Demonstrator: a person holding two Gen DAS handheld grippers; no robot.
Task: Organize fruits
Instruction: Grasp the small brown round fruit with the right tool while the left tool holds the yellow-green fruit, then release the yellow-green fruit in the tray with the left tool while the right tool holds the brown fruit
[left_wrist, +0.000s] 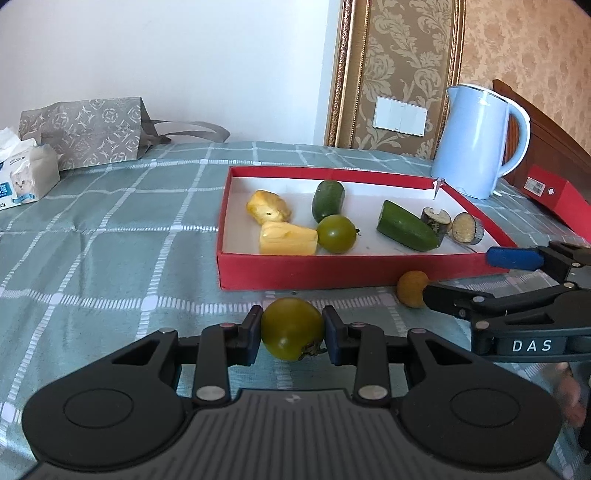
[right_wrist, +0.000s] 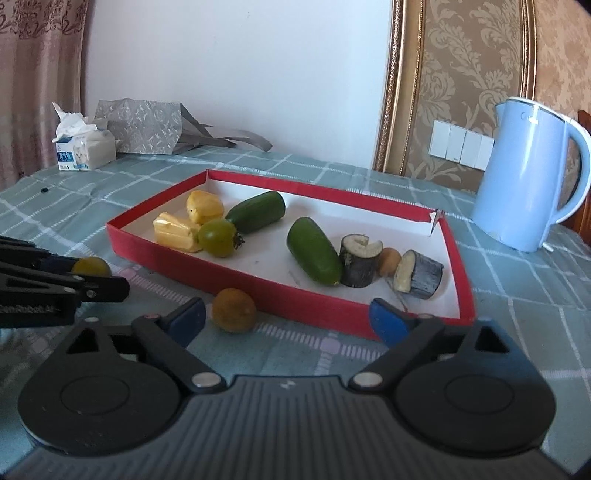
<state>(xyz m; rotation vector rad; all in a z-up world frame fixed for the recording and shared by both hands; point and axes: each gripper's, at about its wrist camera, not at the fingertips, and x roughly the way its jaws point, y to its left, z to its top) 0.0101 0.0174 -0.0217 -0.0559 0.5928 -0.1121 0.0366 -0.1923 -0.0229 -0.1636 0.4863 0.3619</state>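
Observation:
My left gripper (left_wrist: 291, 334) is shut on a green tomato (left_wrist: 288, 325), held just above the checked cloth in front of the red tray (left_wrist: 332, 275). In the right wrist view that tomato (right_wrist: 90, 266) shows at the left, in the left gripper's fingers (right_wrist: 99, 288). My right gripper (right_wrist: 288, 319) stands open before the tray's near wall (right_wrist: 295, 299). A small yellow-brown fruit (right_wrist: 233, 310) lies on the cloth close to its left fingertip, untouched. The tray holds two yellow pieces (right_wrist: 177, 230), a green tomato (right_wrist: 218, 236), two cucumbers (right_wrist: 314, 251) and two aubergine chunks (right_wrist: 360, 262).
A pale blue kettle (right_wrist: 532, 177) stands right of the tray's far corner. A tissue pack (right_wrist: 85, 147) and a grey patterned bag (right_wrist: 144, 125) sit at the back left. A red box (left_wrist: 557, 199) lies at the table's right edge. A small brown fruit (right_wrist: 389, 260) sits between the aubergine chunks.

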